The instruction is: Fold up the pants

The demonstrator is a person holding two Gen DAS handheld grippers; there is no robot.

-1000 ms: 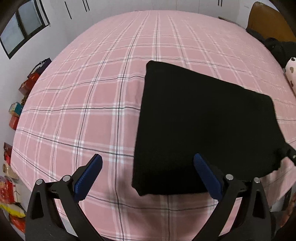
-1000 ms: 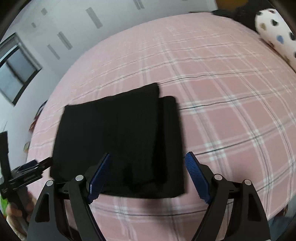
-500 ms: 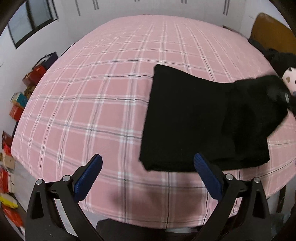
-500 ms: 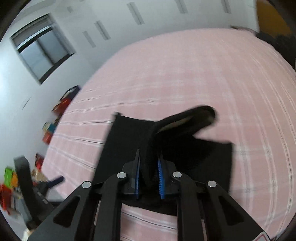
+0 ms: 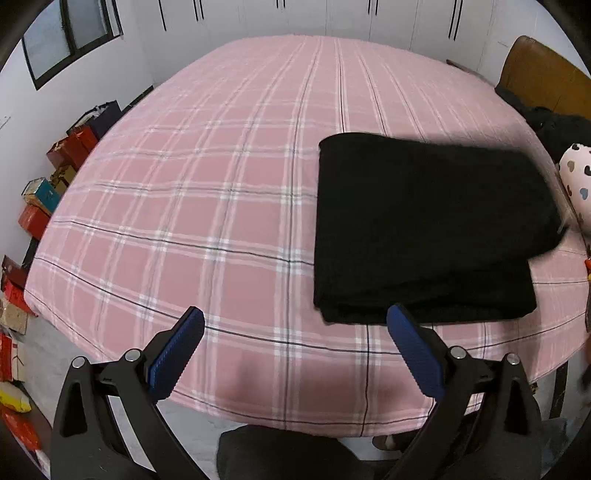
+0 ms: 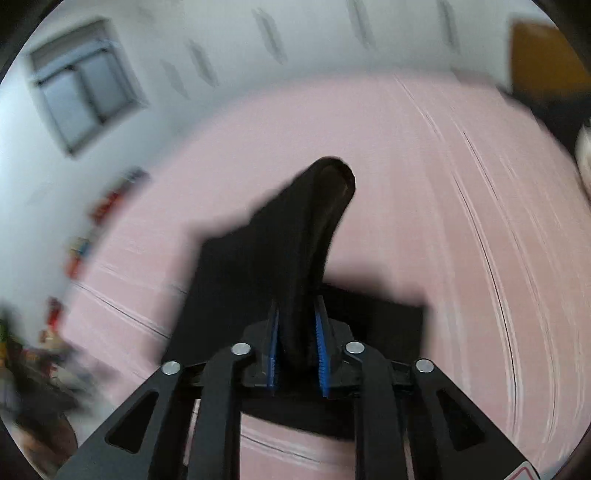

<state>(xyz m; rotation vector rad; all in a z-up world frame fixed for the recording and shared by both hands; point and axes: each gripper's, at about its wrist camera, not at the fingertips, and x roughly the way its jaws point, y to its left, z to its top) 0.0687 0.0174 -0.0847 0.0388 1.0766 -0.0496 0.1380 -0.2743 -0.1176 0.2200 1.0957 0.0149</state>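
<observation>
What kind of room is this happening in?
Most likely a home bedroom: a wide bed under a pink plaid sheet, a heart-print pillow at its edge, and closet doors along the far wall.

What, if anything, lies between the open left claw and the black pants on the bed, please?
Nothing visible: only bare bedspread separates the left claw from the pants, whose near edge sits just past its right finger.
</observation>
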